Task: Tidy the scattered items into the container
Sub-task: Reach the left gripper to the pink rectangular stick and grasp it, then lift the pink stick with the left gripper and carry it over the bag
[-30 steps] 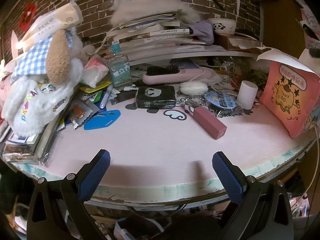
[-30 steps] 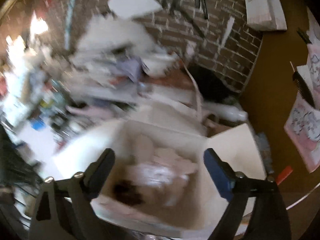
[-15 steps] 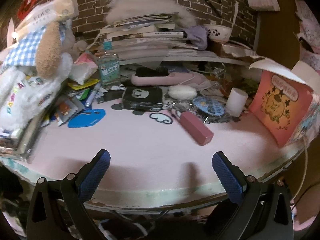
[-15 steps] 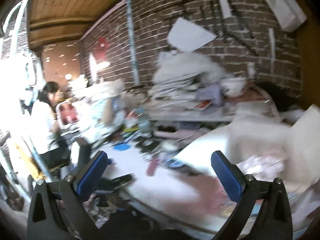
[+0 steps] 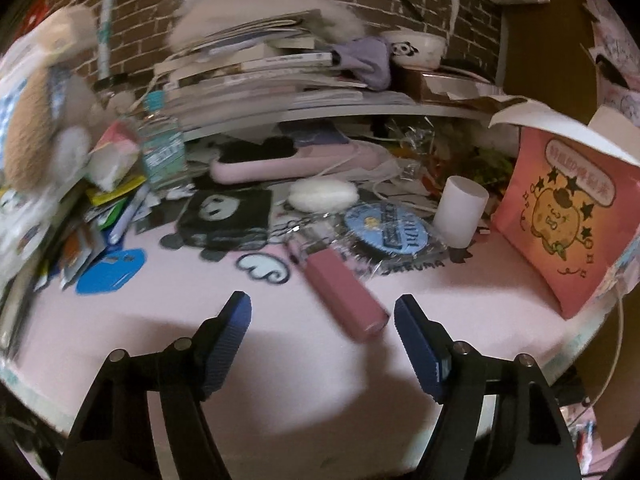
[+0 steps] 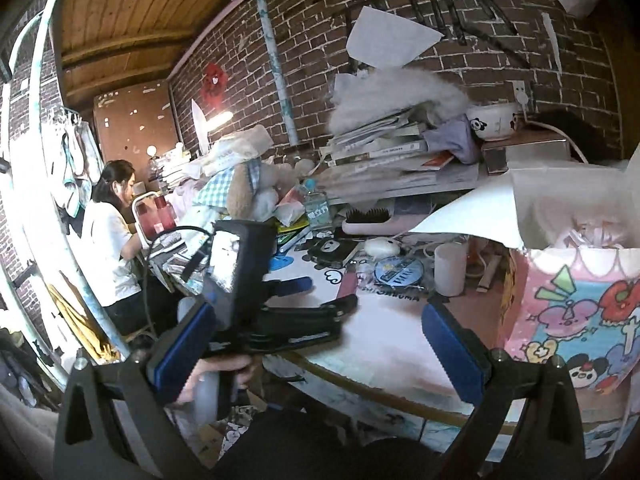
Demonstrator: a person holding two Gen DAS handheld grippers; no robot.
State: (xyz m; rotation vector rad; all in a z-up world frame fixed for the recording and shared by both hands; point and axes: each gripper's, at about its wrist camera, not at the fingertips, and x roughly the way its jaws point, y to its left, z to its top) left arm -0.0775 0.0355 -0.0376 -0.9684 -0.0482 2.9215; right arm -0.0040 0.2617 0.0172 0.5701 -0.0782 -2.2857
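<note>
Overhead, wooden ceiling (image 6: 132, 12); below, cluttered pink tabletop (image 5: 224, 344) against brick wall (image 6: 480, 60).

Left gripper (image 5: 322, 306) and right gripper (image 6: 316, 314) — jaws apart, empty.

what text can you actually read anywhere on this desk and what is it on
"DARUMA": printed on the pink desk mat, partly covered by the clear wrapper.
Blue round badge: lettering too blurred to read.
Pink bag: Chinese characters in the banner, too blurred.
Bottle label: blurred.
Book spines: too small.
</note>
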